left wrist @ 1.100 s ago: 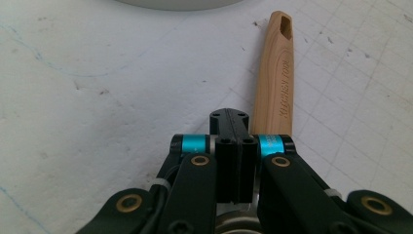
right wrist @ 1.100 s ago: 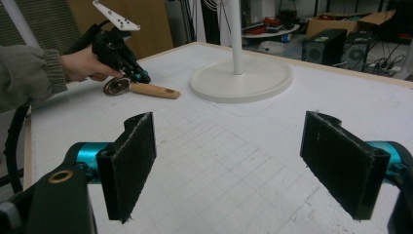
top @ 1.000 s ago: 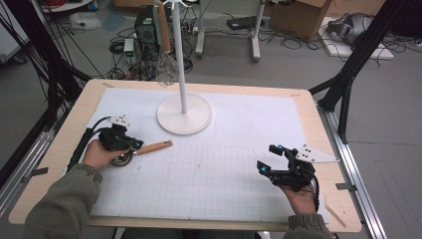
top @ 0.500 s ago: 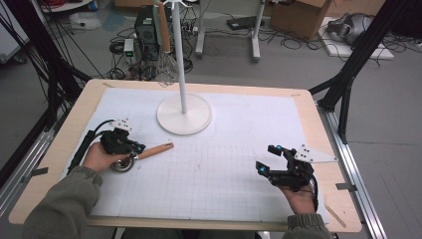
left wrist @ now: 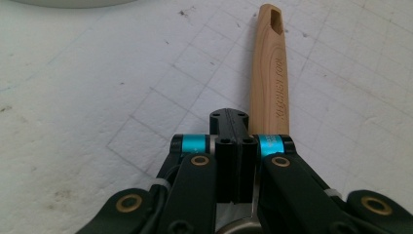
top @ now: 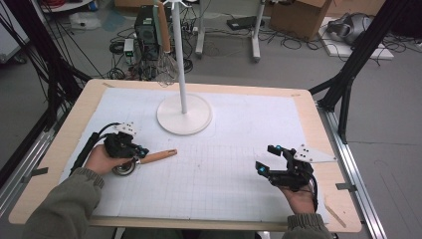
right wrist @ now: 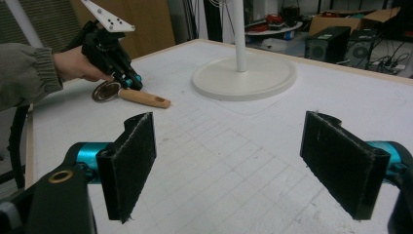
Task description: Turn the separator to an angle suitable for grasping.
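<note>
Wooden-handled tool on mat, neck under closed left gripper

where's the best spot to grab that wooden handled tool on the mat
Probably the metal neck where the wooden handle meets the round steel head, coming from above with jaws across it. The tool lies flat, and the left gripper is shut right there. The handle's slotted end then stays free.

Grey floor strewn with cables, cardboard box beyond the table.
</note>
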